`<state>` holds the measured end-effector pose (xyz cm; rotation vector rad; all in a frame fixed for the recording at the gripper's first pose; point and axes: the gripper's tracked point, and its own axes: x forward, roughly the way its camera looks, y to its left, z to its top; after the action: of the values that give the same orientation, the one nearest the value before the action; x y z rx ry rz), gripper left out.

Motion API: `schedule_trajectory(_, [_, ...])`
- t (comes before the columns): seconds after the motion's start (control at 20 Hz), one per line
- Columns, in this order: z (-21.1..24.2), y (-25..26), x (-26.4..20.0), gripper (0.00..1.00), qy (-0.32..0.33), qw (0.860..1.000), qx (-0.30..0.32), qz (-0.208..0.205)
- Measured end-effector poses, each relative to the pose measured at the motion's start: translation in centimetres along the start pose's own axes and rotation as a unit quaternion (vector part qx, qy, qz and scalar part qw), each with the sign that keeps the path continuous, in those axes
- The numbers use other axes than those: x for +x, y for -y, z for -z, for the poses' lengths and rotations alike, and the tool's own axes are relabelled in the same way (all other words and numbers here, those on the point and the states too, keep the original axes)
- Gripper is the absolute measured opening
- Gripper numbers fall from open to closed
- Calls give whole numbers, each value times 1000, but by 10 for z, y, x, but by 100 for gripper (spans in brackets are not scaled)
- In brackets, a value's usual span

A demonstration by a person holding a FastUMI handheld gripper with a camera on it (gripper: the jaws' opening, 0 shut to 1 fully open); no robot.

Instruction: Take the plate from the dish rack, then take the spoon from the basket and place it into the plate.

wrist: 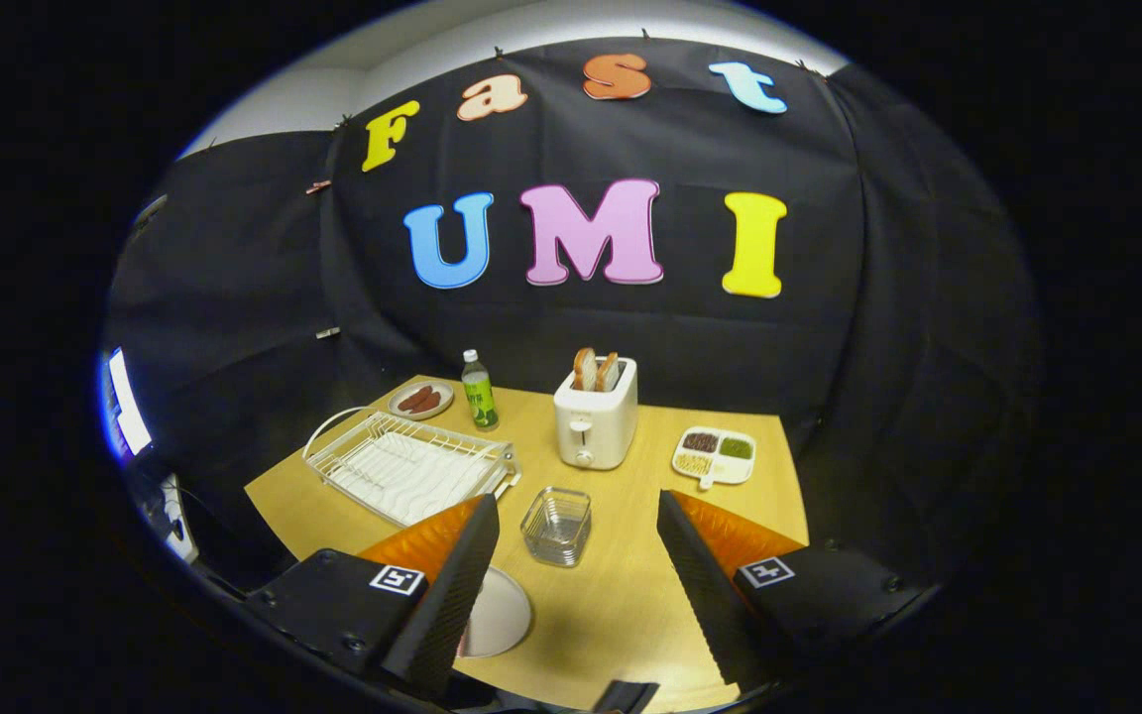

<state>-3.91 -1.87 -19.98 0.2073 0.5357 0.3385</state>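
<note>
- The gripper (pixel 576 570) hangs above the near part of the table (pixel 630 605), tilted down toward it, its two fingers (pixel 452 585) spread wide with nothing between them but bare tabletop.
- The plate (pixel 502 613) lies flat on the table near the near edge, just inside the left finger, which hides part of it.
- Just ahead of the fingers, between their tips, stands a small wire basket (pixel 557 526); whether a spoon lies in it, and which way it points, cannot be told.
- Beyond the left finger sits the white dish rack (pixel 410 466), its long axis running slantwise from the table's left edge toward the middle.
- Past the basket a white toaster (pixel 596 421) stands upright with two slices of bread (pixel 596 370) sticking out.
- Toward the far left corner are a green bottle (pixel 478 392) and a small dish of sausages (pixel 421 400).
- Near the right edge lies a white divided tray (pixel 715 456) with fillings in its compartments.
- The tabletop is light wood; black cloth closes the booth behind it.
</note>
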Motion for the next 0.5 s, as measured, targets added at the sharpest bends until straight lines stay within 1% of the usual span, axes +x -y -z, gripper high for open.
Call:
schedule_trajectory(0.1, [-36,20,-21,99,43,999,-26,5])
schedule_trajectory(0.25, [-78,47,-67,98,101,994,-40,12])
schedule_trajectory(0.35, [-100,65,-92,98,132,990,-50,17])
schedule_trajectory(0.5, [-119,97,-126,98,164,983,-77,35])
